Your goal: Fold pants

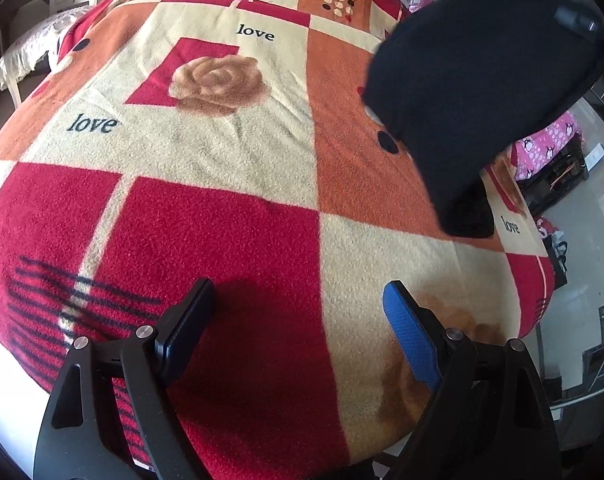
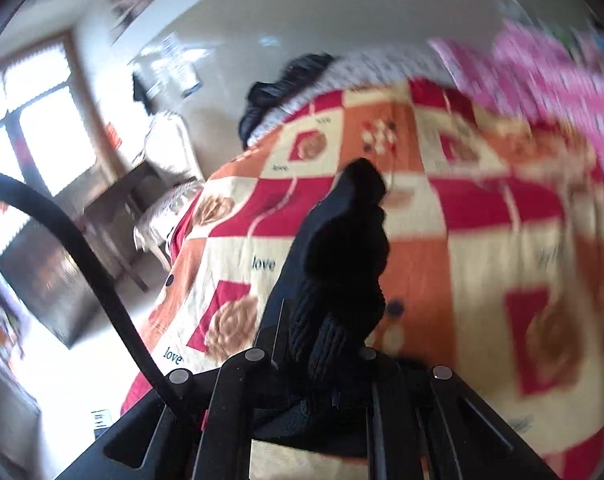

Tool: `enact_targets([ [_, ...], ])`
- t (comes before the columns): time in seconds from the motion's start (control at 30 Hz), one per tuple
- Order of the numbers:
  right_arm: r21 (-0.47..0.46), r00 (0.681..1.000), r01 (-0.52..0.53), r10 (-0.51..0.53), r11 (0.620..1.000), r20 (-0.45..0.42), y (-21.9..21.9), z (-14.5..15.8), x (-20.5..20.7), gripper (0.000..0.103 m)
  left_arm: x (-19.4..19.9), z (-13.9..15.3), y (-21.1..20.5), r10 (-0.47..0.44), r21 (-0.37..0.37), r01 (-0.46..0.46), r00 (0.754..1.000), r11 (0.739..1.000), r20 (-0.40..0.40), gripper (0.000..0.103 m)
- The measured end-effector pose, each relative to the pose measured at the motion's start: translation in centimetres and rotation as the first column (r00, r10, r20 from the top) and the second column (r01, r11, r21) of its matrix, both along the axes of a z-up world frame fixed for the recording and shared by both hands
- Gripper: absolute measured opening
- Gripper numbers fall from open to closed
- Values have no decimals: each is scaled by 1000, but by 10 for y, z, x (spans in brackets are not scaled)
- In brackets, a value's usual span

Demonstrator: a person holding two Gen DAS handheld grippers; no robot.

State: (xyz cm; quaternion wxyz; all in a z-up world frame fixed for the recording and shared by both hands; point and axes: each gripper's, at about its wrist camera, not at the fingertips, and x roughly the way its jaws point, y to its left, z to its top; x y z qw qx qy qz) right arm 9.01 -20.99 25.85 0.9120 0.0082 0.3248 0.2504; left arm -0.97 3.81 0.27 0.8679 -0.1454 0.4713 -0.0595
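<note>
Black knit pants (image 1: 478,92) hang in the air over the right side of the bed, lifted off the patterned blanket (image 1: 229,152). In the right wrist view my right gripper (image 2: 322,364) is shut on the black pants (image 2: 342,264), whose bunched fabric sticks up between its jaws and hides the pads. My left gripper (image 1: 302,316) hovers low over the blanket's near red and cream patches, wide open with nothing between its fingers; one blue pad (image 1: 410,336) shows on the right. It is well apart from the pants.
The blanket (image 2: 482,240) covers the whole bed. Pink patterned cloth (image 2: 550,80) lies at the bed's far right. A dark garment (image 2: 277,96) sits at the bed's far end. White chairs (image 1: 41,40) stand beyond the left edge, floor and shelves (image 1: 598,280) to the right.
</note>
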Motion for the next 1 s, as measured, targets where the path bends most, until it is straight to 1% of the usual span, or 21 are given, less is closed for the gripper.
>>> enact_targets([
  [0.03,-53,1000,-5,6,999,24,-1,21,3,12,0,0,1,1,1,-1,1000,1000,0,87],
  [0.07,-136,998,-8,15,991,53,-6,52,8,12,2,-1,2,-1,1,1,1000,1000,0,87],
  [0.13,-263,994,20,9,965,108,-20,100,19,12,2,-1,3,0,-2,0,1000,1000,-1,87],
  [0.17,-333,989,55,-5,941,149,-31,128,23,11,2,-1,3,0,-3,0,1000,1000,-2,87],
  [0.2,-403,981,103,-27,910,191,-43,152,28,11,2,-1,3,0,-3,0,1000,1000,-2,87],
  [0.23,-450,974,144,-47,881,220,-54,168,30,11,2,-1,3,-1,-1,1,1000,1000,-2,87],
  [0.3,-539,948,254,-97,803,302,-81,206,33,11,3,-1,3,-3,-1,3,1000,1000,-2,87],
  [0.33,-581,927,323,-126,747,353,-97,227,35,11,3,0,3,-3,-3,3,1000,1000,-2,87],
  [0.37,-601,908,374,-148,706,391,-111,242,34,11,3,0,3,-2,-5,2,1000,1000,-2,87],
  [0.4,-622,882,436,-169,651,441,-130,263,36,11,3,0,3,-1,-7,1,1000,1000,-2,87],
  [0.47,-635,843,511,-193,579,503,-150,290,37,11,3,0,3,2,-8,-2,1000,1000,-1,87],
  [0.5,-640,827,537,-194,550,527,-154,299,38,11,3,0,3,3,-7,-3,1000,1000,-1,87],
  [0.57,-645,783,599,-181,475,595,-162,310,42,11,2,1,3,4,-12,-4,1000,1000,2,87],
  [0.6,-639,773,611,-180,467,608,-164,312,45,11,2,1,4,5,-16,-5,1000,1000,4,87],
  [0.63,-632,773,609,-181,479,608,-163,314,50,11,1,2,6,14,-21,-14,1000,1000,8,87],
  [0.67,-630,779,600,-183,493,599,-166,309,54,11,-2,5,8,29,-23,-29,999,999,16,87],
  [0.73,-650,804,565,-164,508,571,-151,292,65,11,-11,15,14,61,-36,-60,997,998,53,87],
  [0.83,-689,855,472,-96,549,509,-117,249,78,11,-26,28,14,86,-24,-84,992,996,87,87],
  [0.9,-704,885,403,-51,585,464,-77,211,81,11,-34,34,12,82,-10,-81,991,997,108,87],
  [0.97,-714,902,341,1,611,432,-49,182,83,11,-43,38,6,72,39,-78,988,996,139,87],
  [1.0,-711,912,296,33,637,409,-27,164,86,11,-44,39,4,62,47,-69,987,996,147,87],
])
